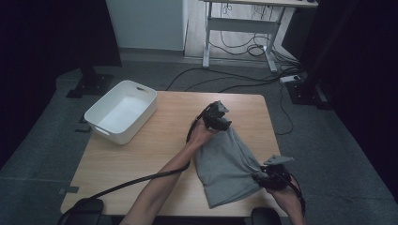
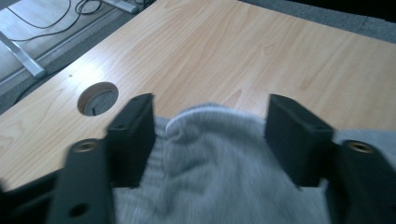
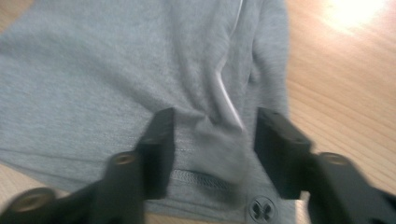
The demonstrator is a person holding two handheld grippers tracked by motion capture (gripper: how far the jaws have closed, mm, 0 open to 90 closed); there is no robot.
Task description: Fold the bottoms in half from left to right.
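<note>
With both grippers' fingers [image 2: 299, 140] parted and the grey garment [image 1: 227, 164] lying loose between them on the tabletop [image 1: 155, 150], we risk its fold slumping apart.

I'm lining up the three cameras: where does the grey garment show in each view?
High view: the grey garment lies right of centre on the wooden table, between the two grippers.
Left gripper view: bottom centre, bunched between the open jaws.
Right gripper view: across the upper left and centre, hem between the jaws.
Shared landmark: the wooden table top beside the cloth.
</note>
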